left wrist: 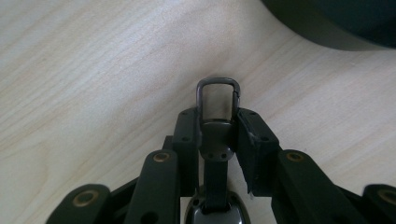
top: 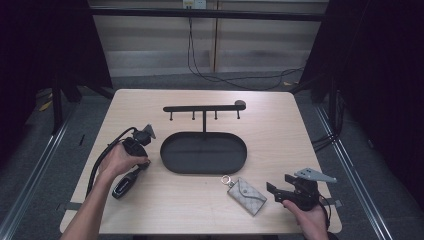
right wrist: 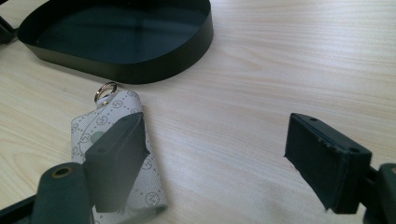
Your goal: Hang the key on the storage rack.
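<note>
Car key [left wrist: 215, 140] sits clamped between your left gripper's [left wrist: 217, 128] fingers, its metal loop poking out past their tips. Your right gripper's [right wrist: 224, 158] fingers stand wide apart, the grey key pouch [right wrist: 119, 158] under the left one.

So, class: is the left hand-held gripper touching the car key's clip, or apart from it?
Touching. The left gripper view shows the left hand-held gripper with both jaws pressed against the base of the clip on the car key.
</note>
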Tool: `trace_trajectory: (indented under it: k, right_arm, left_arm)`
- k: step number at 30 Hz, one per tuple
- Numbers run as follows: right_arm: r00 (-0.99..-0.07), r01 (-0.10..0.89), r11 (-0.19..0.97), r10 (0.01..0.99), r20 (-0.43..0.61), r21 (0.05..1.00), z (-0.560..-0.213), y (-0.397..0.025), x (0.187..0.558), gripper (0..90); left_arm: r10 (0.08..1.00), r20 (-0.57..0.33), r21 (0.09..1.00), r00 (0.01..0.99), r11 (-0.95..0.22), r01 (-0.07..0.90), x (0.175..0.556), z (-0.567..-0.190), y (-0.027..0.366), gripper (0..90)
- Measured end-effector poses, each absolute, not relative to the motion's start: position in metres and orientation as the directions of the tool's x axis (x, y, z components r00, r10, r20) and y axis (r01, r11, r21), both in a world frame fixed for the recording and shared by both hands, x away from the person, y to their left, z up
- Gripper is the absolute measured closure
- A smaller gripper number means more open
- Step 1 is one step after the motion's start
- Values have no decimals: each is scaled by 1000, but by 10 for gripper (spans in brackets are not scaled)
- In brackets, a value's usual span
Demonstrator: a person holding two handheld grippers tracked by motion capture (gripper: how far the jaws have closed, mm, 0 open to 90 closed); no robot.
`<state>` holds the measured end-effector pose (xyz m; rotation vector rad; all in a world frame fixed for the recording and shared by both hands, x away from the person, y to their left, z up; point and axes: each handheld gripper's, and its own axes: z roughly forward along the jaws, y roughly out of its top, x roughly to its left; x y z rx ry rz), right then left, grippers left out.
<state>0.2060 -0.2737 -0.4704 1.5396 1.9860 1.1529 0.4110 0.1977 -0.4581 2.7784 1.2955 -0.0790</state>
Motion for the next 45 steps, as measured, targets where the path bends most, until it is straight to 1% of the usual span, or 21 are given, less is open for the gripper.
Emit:
trace_trajectory:
  k: [2, 11, 13, 18, 23, 36, 40, 42, 44, 45]
  right_arm:
    - [-331, 618, 66, 925, 184, 783, -470, -273, 206, 203]
    - [-330, 620, 66, 926, 183, 782, -471, -274, 206, 202]
    - [-328, 620, 66, 927, 182, 782, -471, -274, 206, 203]
    - [-328, 620, 66, 927, 182, 782, -471, -274, 206, 202]
    - [-326, 619, 62, 927, 184, 783, -471, -274, 206, 203]
    - [-325, 619, 61, 928, 184, 783, -471, -274, 205, 202]
    - [-326, 621, 60, 927, 188, 782, -471, -275, 205, 202]
    - [-323, 624, 56, 927, 192, 779, -471, -275, 206, 205]
    - [-324, 627, 54, 925, 198, 777, -471, -275, 206, 208]
    - [-324, 628, 54, 925, 198, 777, -471, -275, 206, 208]
  left_arm:
    - [766, -91, 50, 637, -635, 771, 411, -455, 200, 706]
    - [770, -71, 71, 634, -630, 774, 406, -441, 201, 707]
    - [773, -82, 71, 629, -625, 778, 405, -437, 202, 707]
    - [761, -93, 108, 642, -634, 766, 403, -425, 205, 707]
    - [763, -80, 115, 642, -632, 766, 402, -412, 208, 708]
    - [750, -101, 154, 654, -638, 755, 399, -390, 211, 707]
    - [758, -90, 152, 647, -631, 761, 399, -384, 213, 707]
    - [760, -74, 133, 646, -634, 762, 400, -381, 213, 708]
    - [764, -50, 135, 643, -633, 762, 400, -375, 213, 708]
    - [764, -56, 139, 643, -632, 762, 400, -372, 213, 707]
